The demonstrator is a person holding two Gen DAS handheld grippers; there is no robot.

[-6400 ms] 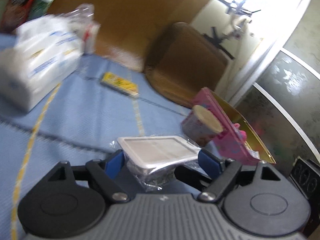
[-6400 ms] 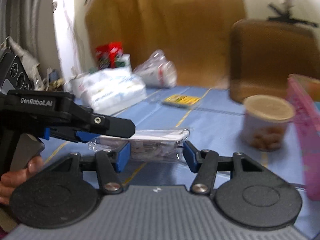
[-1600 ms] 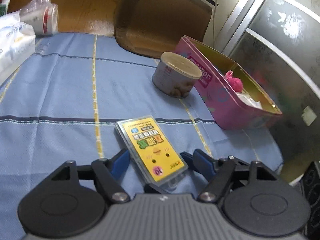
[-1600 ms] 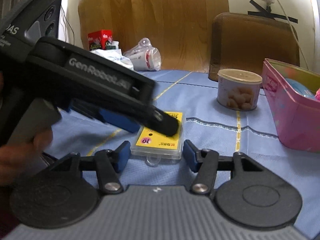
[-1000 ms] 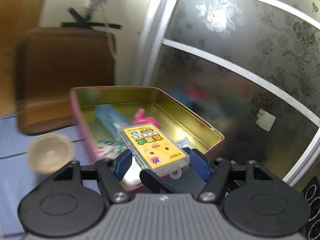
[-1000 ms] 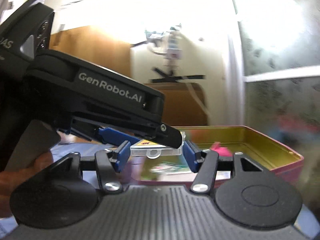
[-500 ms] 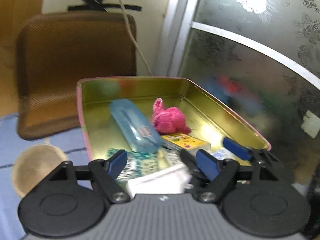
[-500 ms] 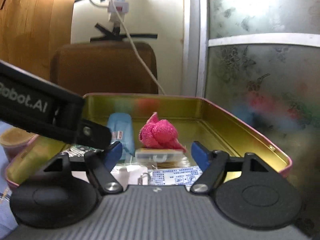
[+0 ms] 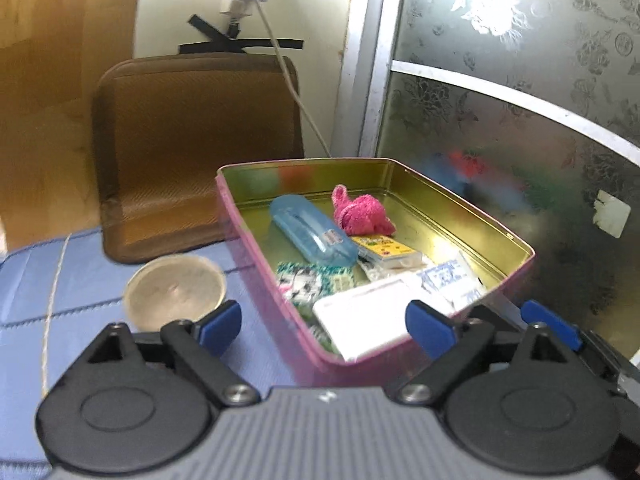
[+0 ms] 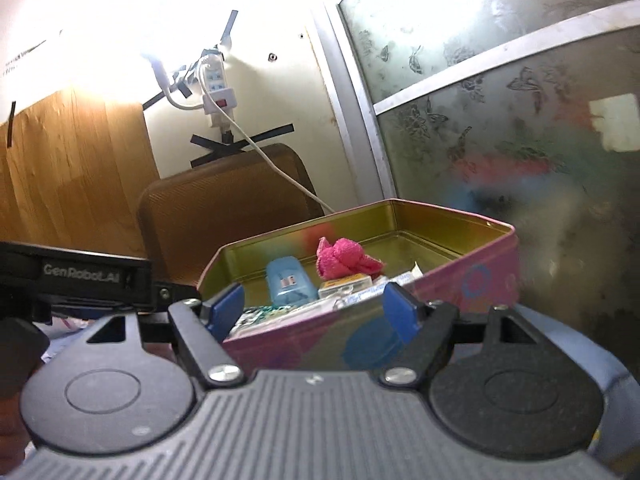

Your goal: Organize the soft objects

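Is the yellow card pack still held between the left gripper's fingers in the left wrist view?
No: the yellow card pack lies inside the pink tin beside the pink cloth, and the opening left gripper holds nothing.

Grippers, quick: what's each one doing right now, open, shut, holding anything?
Left gripper: jaws opening wide, nothing between the pads.
Right gripper: open, holding nothing, hovering at the pink metal tin.

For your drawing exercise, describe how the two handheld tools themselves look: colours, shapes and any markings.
Each tool has a ribbed grey body, two round black discs, black linkage arms with silver screws, and blue pads on its fingers. In the right wrist view the left tool shows as a black bar with pale "GenRobot.AI" lettering.
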